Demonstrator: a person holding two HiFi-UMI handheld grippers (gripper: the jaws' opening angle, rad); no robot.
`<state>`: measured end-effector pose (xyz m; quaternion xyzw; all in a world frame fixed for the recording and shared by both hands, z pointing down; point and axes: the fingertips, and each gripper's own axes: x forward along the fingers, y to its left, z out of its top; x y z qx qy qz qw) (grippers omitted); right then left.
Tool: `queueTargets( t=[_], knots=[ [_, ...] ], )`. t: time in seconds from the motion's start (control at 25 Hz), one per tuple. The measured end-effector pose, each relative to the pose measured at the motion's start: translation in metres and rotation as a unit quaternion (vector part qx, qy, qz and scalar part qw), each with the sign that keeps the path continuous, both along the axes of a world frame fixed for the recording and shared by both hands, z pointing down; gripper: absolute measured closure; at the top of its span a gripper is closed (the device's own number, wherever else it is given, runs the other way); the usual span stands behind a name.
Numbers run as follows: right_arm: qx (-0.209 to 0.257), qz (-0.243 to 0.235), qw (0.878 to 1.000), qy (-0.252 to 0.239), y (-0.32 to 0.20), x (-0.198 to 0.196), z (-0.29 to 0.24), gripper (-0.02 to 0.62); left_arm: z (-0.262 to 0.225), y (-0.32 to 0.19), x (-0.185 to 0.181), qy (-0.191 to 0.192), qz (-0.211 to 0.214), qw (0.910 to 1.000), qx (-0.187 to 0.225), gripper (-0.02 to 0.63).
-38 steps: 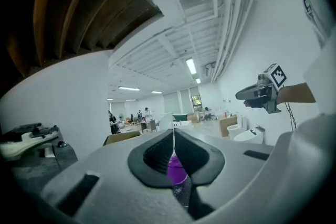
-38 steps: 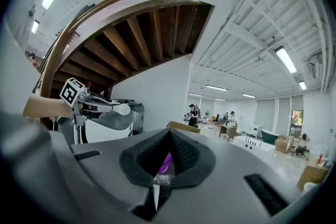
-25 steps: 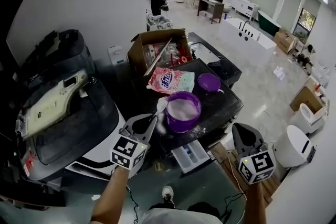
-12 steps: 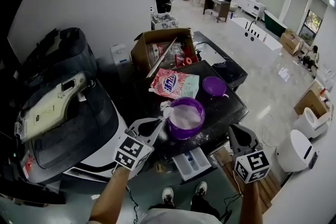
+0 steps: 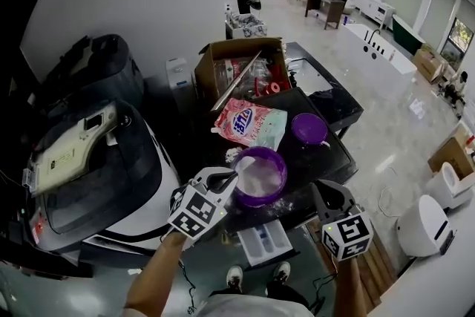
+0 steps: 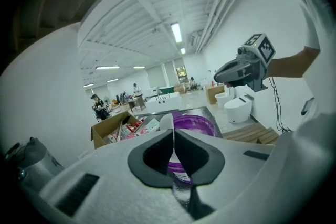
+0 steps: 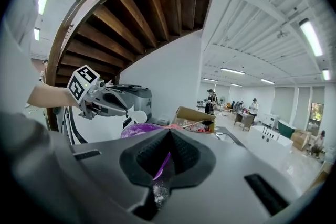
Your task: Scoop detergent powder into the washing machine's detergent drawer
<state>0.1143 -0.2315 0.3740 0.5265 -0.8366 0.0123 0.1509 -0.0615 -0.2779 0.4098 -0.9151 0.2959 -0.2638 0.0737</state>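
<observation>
Both arms come up from the bottom of the head view, left forearm [image 5: 152, 275] bare and stretched forward, right forearm [image 5: 349, 289] shorter in frame. The left gripper [image 5: 223, 178] points up and to the right, marker cube facing the camera. Its jaws are pinched together on the thin handle of a white scoop [image 6: 166, 121], with the bowl sticking out past the tips. The right gripper [image 5: 324, 191] sits well apart from it, lower right, aimed up and slightly left – jaws closed with nothing clamped in them, just a bit of white powder [image 7: 159, 190] dusted in the slit
</observation>
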Motion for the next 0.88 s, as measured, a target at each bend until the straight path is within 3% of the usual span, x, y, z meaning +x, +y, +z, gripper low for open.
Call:
queueTargets(
  t=[0.24, 0.48, 0.88],
  knots=[
    [-0.015, -0.026, 1.0, -0.006, -0.022, 0.01, 0.017, 0.598, 0.022, -0.014, 0.022, -0.08, 0.016, 0.9966, -0.009, 0.592],
    [-0.028, -0.046, 0.998, -0.014, -0.039, 0.014, 0.032, 0.598, 0.049, -0.019, 0.034, -0.181, 0.048, 0.9819, -0.026, 0.592],
    [-0.043, -0.059, 0.997, -0.024, -0.053, 0.019, 0.051, 0.598, 0.065, -0.032, 0.044, -0.219, 0.049, 0.9705, -0.089, 0.592]
  ],
)
